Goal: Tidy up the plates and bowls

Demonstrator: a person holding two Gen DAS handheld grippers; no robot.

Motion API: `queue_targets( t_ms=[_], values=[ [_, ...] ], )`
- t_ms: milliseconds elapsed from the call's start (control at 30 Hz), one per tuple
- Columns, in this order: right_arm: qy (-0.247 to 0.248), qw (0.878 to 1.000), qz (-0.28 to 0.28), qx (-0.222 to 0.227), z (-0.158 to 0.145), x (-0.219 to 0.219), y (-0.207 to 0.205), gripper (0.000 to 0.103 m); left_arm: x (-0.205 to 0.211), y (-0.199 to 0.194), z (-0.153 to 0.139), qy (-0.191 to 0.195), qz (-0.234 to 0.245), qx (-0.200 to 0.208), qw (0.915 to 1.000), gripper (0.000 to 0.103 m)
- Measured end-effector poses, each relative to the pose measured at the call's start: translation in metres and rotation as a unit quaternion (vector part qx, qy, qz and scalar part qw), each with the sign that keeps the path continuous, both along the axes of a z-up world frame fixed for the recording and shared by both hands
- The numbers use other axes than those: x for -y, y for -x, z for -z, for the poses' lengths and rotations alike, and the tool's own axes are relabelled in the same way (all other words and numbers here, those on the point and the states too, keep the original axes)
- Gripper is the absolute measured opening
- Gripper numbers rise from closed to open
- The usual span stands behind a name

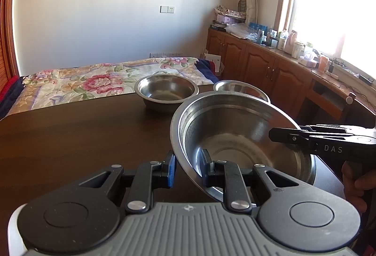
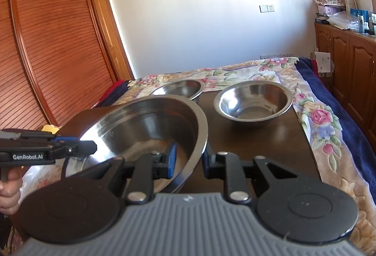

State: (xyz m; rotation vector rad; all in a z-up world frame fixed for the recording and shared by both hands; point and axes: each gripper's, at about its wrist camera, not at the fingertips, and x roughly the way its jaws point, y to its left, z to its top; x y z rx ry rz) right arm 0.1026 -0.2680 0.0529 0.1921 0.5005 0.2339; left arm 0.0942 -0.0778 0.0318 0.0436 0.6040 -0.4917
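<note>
In the left wrist view, the left hand-held gripper (image 1: 186, 168) straddles the near rim of the large bowl (image 1: 239, 138), one finger inside and one outside, so the bowl hangs tilted above the tabletop (image 1: 82, 133); whether the pads actually clamp the rim cannot be told. In the right wrist view, the right hand-held gripper (image 2: 188, 158) brackets the opposite rim likewise, sharing the load, probably for nesting into a small bowl (image 2: 253, 101) standing beyond.
</note>
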Motion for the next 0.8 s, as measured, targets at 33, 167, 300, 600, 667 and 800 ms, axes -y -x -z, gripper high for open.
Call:
queue_targets(
  t_ms=[33, 167, 300, 600, 667, 800],
  values=[
    [0.000, 1.000, 0.001, 0.000, 0.000, -0.001, 0.003, 0.025, -0.002, 0.003, 0.000, 0.000, 0.001, 0.001, 1.0000, 0.022],
    [0.002, 1.000, 0.004, -0.004, 0.001, -0.005, 0.013, 0.025, -0.005, 0.013, 0.002, -0.001, 0.007, 0.002, 1.0000, 0.022],
    [0.006, 1.000, 0.006, -0.007, 0.002, -0.009, 0.020, 0.025, -0.008, 0.021, 0.004, -0.005, 0.011, 0.004, 0.9999, 0.022],
    [0.006, 1.000, 0.006, -0.014, 0.006, -0.017, 0.036, 0.025, -0.014, 0.040, 0.011, -0.009, 0.009, 0.002, 0.9999, 0.022],
    [0.008, 1.000, 0.004, -0.013, 0.006, -0.018, 0.040, 0.025, -0.015, 0.045, 0.011, -0.010, 0.007, 0.002, 0.9999, 0.022],
    [0.011, 1.000, 0.000, -0.013, 0.005, -0.022, 0.046, 0.025, -0.019, 0.053, 0.014, -0.010, 0.006, 0.001, 0.9999, 0.022]
  ],
)
